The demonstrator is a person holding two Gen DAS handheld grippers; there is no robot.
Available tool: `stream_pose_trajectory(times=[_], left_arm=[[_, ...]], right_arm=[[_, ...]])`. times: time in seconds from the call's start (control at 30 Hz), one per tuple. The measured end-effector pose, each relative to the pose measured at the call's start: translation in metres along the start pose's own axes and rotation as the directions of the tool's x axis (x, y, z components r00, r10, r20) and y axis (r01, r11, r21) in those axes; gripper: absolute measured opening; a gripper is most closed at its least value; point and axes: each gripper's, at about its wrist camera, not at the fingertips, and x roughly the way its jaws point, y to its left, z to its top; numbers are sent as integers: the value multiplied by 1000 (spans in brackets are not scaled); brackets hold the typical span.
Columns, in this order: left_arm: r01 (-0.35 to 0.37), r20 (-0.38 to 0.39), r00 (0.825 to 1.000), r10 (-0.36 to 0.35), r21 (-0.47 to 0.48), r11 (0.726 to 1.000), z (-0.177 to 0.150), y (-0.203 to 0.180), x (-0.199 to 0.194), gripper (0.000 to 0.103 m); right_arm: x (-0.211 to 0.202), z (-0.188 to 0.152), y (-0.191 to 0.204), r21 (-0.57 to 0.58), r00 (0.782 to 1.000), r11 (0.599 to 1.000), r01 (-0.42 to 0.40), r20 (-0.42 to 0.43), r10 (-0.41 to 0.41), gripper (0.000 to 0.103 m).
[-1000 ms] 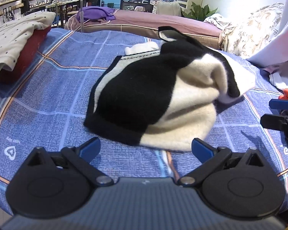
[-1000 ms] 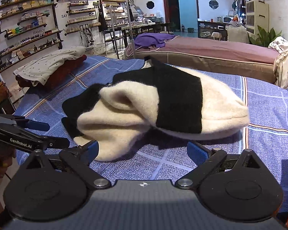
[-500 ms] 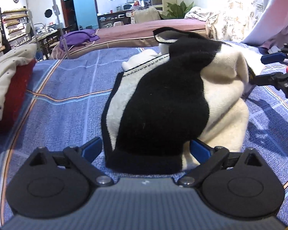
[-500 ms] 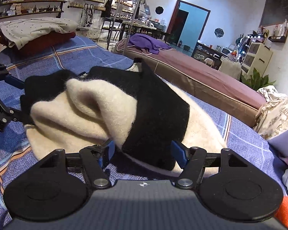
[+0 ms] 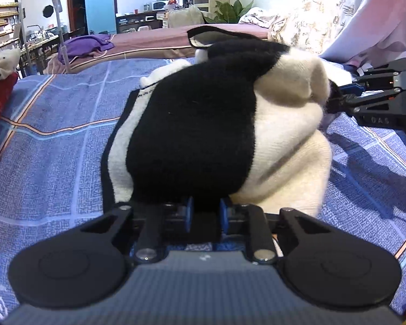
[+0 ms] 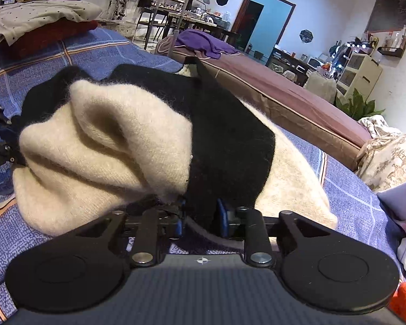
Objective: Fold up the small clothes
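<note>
so there's a black and cream knit sweater bunched up in a heap on the blue plaid bedspread, right in the middle of both views. it's partly folded over itself, with a wide black band running across the top and fluffy cream sections bulging out on the sides.

the left gripper has its blue pads pulled in tight on the near black edge of the sweater, so it's pinching that fabric. the cloth sits right between the fingers and hides the tips a bit.

the right gripper does the same thing from the other side: its fingers are drawn together on a black fold of the sweater, right where the black band meets the cream part. in the left wrist view you can see it at the right edge, its tips pressed into the cream bulge of the sweater.

around it: a red folded garment with a dotted white cloth on top sits at the far corner of the bedspread, well apart from the sweater. a purple garment lies on the mauve bed behind. a green plant stands by a cream drawer cabinet further back.
</note>
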Motion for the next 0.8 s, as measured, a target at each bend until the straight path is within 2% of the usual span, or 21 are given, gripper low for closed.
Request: stream_pose_trajectory(times=[0.1,0.23,0.27,0.33,0.37,0.4,0.47,0.53,0.6,0.73,0.8], left_arm=[[0,-3,1000,0,-46,999,2,1,-1,8],[-3,-18,1000,1,-125,992,2,4,-10,9],[-2,-18,1000,0,-150,989,0,5,-13,13],[16,-10,1000,-18,-216,976,-3,7,-21,37],[37,9,999,-35,-253,967,-7,8,-28,58],[51,30,999,-45,-278,959,-11,9,-33,70],[53,42,998,-42,-315,948,-17,11,-37,78],[38,27,999,-31,-338,940,-22,15,-35,78],[16,15,1000,-11,-393,920,-23,26,-29,78],[55,55,998,-32,-497,866,-19,49,-14,78],[58,51,998,-38,-487,872,-10,54,4,78]], right_arm=[[-10,-1,-9,42,1000,999,2,22,-3,24],[-28,1,-23,112,998,994,8,58,-14,18],[-35,0,-28,129,998,992,12,66,-21,17],[-45,-1,-38,162,996,987,18,80,-32,17],[-49,-4,-41,166,996,986,28,82,-42,16],[-52,-5,-43,164,995,986,43,79,-57,16],[-52,-10,-47,169,995,983,69,63,-81,16],[-53,-16,-53,211,995,975,72,51,-85,16],[-56,-22,-58,248,995,966,77,41,-90,16],[-60,-23,-57,267,994,960,83,40,-98,16],[-59,-22,-56,270,995,959,82,39,-96,16]])
